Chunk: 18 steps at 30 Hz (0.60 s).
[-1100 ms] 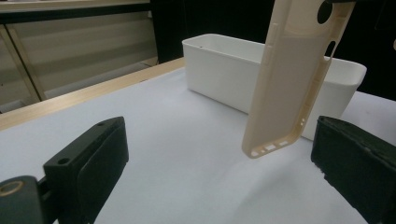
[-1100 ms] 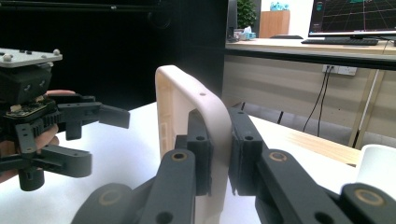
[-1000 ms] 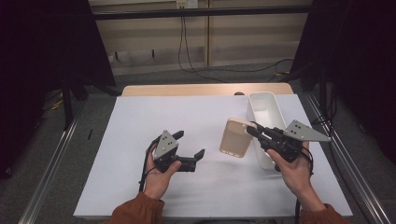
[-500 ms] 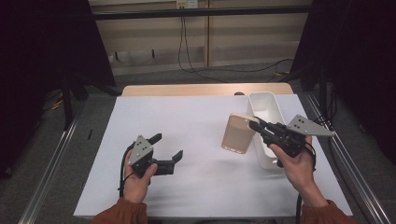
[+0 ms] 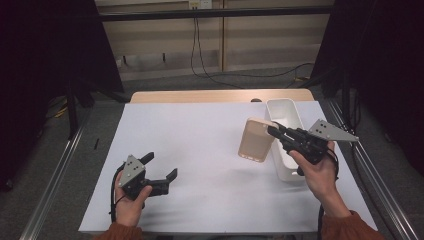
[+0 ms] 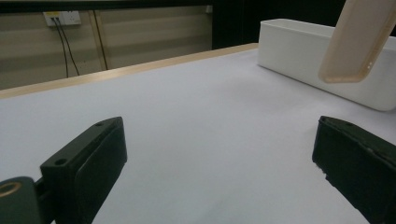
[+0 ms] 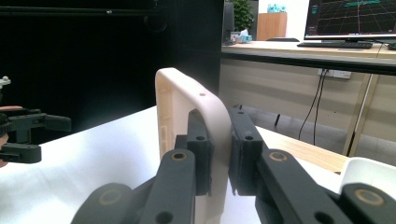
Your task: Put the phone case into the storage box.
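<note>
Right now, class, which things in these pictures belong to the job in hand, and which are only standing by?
In the job:
- beige lid, held up off the table by its edge
- right gripper, jaws shut on that lid
- white bin, beside the lid

Standing by:
- left gripper, jaws open, holding nothing
- white table
- wall cables behind it

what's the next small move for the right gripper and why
Probably swing the tan lid right, over the white bin and lower it: the right gripper pinches its edge, holding it in the air just left of the bin.
</note>
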### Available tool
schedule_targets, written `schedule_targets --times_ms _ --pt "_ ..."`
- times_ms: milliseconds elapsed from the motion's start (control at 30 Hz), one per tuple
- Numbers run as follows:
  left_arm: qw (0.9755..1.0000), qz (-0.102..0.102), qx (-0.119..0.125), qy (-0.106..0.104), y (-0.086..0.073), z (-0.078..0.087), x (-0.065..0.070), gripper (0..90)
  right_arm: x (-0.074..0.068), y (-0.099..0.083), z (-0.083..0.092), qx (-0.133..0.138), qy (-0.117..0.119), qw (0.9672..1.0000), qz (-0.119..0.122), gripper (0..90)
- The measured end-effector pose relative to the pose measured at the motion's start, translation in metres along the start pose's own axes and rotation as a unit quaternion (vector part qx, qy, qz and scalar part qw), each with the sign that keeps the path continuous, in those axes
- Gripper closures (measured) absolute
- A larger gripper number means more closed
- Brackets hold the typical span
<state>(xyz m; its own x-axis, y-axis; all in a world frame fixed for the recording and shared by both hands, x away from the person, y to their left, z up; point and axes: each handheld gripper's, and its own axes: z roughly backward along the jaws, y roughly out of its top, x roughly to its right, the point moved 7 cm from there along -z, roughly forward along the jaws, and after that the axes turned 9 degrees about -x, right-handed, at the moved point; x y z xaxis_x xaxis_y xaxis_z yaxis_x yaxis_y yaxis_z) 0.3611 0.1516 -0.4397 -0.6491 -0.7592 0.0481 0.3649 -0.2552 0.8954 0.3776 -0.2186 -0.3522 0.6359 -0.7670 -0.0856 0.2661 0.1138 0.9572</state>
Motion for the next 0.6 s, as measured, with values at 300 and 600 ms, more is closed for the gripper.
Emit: schedule_targets --times_ms 300,600 --pt "0.9992 0.026 0.015 0.025 -0.011 0.014 -0.011 2.7 0.007 0.006 -0.002 0.001 -0.001 1.0000 0.004 80.9" --pt "0.9979 0.036 0.034 0.041 -0.012 0.018 -0.014 3.5 0.016 0.019 -0.001 0.011 -0.002 0.9999 0.005 80.9"
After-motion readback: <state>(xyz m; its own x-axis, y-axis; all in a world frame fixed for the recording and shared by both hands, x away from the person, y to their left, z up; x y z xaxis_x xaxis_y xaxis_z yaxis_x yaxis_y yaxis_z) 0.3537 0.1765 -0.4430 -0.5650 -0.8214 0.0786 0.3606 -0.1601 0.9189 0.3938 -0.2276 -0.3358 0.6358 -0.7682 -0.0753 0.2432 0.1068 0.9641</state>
